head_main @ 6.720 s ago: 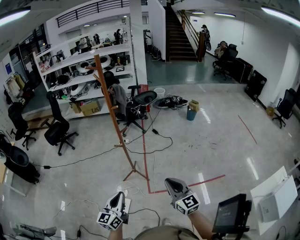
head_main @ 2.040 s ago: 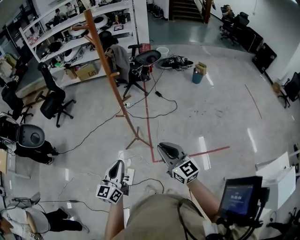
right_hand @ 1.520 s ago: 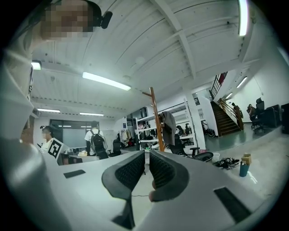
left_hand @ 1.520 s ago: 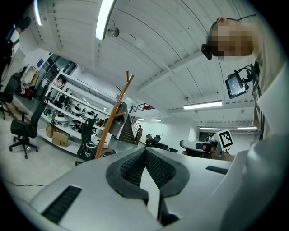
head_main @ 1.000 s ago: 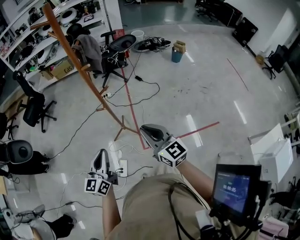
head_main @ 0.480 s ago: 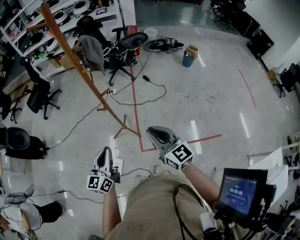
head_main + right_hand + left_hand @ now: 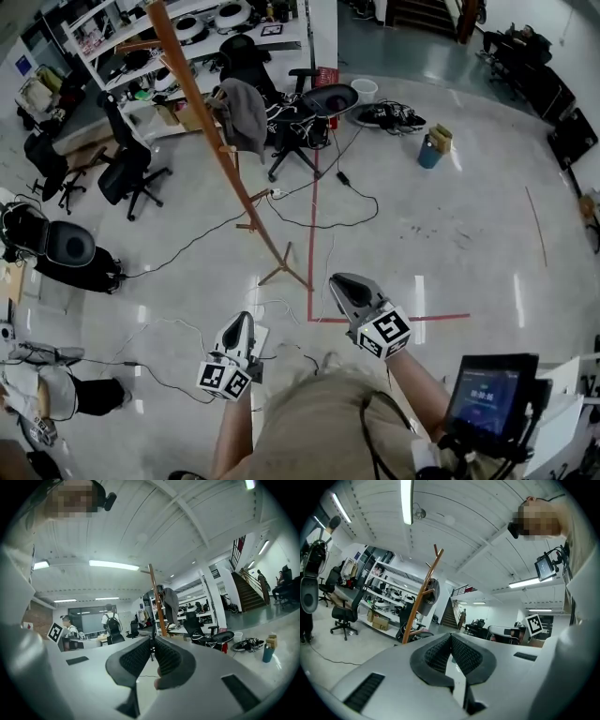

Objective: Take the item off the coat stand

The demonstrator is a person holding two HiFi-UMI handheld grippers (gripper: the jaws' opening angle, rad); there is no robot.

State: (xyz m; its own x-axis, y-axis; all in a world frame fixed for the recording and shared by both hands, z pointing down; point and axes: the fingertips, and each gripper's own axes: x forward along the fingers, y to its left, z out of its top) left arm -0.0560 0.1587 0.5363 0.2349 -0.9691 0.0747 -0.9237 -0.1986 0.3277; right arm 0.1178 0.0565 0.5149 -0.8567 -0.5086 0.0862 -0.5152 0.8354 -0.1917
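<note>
A tall wooden coat stand [image 7: 217,148] leans across the head view, its feet on the floor ahead of me. A grey garment [image 7: 244,114] hangs from one of its pegs. In the left gripper view the coat stand [image 7: 421,603] and the grey garment [image 7: 429,598] show in the distance, and the right gripper view also has the stand [image 7: 156,603] with the garment [image 7: 171,603] far off. My left gripper [image 7: 240,323] and right gripper [image 7: 343,283] are held low in front of my body, well short of the stand. Both are shut with nothing between the jaws.
Black cables [image 7: 309,220] and a red tape line [image 7: 312,234] run over the floor by the stand's feet. Office chairs [image 7: 127,169] and shelves [image 7: 187,28] stand behind it, a blue bin [image 7: 430,150] to the right. A tablet [image 7: 491,394] hangs at my right side. People [image 7: 111,623] stand far off.
The head view has swung, so the stand and grey garment now sit further right and closer to the middle. Both grippers stay shut, low in front of the body.
</note>
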